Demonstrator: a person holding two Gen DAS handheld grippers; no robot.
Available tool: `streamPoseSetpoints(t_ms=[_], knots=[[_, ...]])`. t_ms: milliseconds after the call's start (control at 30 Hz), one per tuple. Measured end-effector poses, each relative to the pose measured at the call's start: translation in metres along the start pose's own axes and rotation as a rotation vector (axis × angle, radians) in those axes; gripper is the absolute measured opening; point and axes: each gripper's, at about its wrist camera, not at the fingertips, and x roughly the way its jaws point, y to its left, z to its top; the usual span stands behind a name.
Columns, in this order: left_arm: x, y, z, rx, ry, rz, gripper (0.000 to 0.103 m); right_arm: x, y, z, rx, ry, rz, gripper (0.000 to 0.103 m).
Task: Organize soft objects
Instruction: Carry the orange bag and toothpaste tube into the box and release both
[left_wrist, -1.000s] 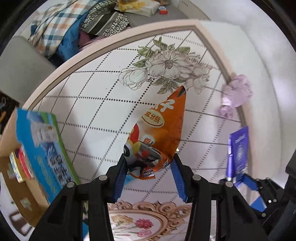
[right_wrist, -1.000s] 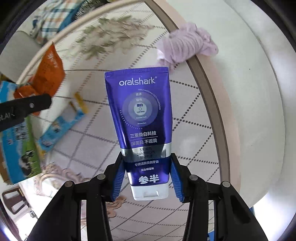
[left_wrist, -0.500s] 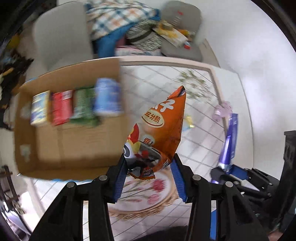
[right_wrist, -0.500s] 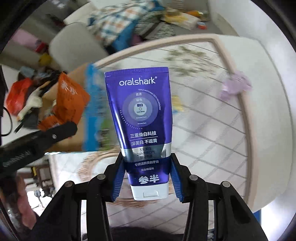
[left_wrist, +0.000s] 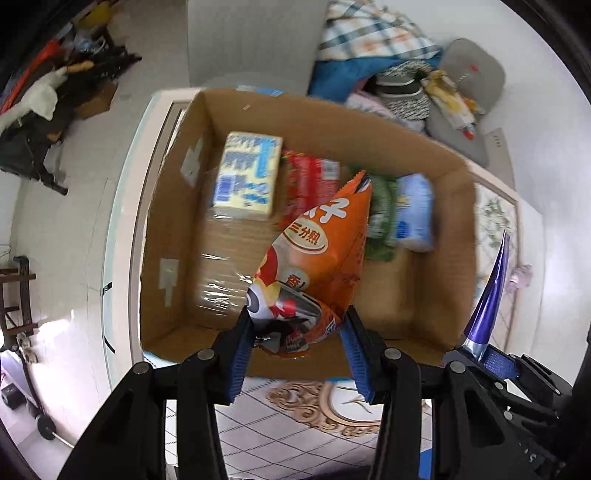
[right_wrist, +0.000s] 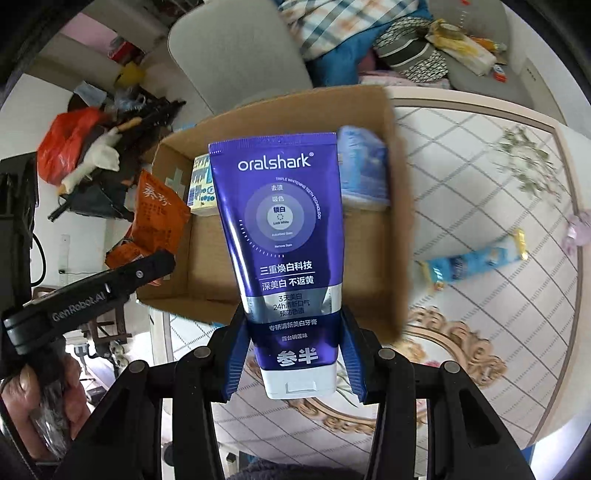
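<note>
Closest in, the left gripper (left_wrist: 297, 338) is clamped on the crumpled bottom of an orange snack bag (left_wrist: 317, 266), holding it upright over the open cardboard box (left_wrist: 448, 280). Beside it, the right gripper (right_wrist: 295, 354) pinches a purple toothpaste tube (right_wrist: 284, 236) near its white cap, tube standing straight up. Inside the box lie a yellow pack (left_wrist: 247, 177), a red pack (left_wrist: 310, 181), a green pack (left_wrist: 380, 218) and a pale blue pack (left_wrist: 413, 210). The box sits on a tiled table (right_wrist: 480, 155) with a blue wrapper (right_wrist: 476, 258) lying on it. Beyond, clothes are piled on a sofa (right_wrist: 236, 48).
</note>
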Motion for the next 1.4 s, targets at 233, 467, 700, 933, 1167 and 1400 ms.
streamPoseSetpoints(t_ms=[233, 467, 700, 933, 1167, 1400], knots=[[0.044, 0.022, 0.020, -0.030, 0.082, -0.001, 0.044, 0.067, 0.026, 0.035, 0.020, 0.070, -0.051, 0.048], [0.062, 0.030, 0.022, -0.059, 0.145, -0.056, 0.047, 0.118, 0.030, 0.044, 0.027, 0.149, -0.095, 0.051], [0.058, 0.035, 0.010, -0.047, 0.148, -0.044, 0.088, 0.131, 0.026, 0.040, 0.022, 0.176, -0.121, 0.075], [0.026, 0.041, -0.006, -0.042, 0.070, -0.027, 0.098, 0.106, 0.021, 0.039, 0.013, 0.116, -0.145, 0.085], [-0.017, 0.031, -0.021, 0.011, -0.078, 0.056, 0.102, 0.073, 0.014, 0.021, -0.023, 0.034, -0.188, 0.103], [-0.047, 0.021, -0.052, 0.061, -0.197, 0.087, 0.102, 0.030, 0.014, -0.009, -0.044, -0.058, -0.240, 0.103]])
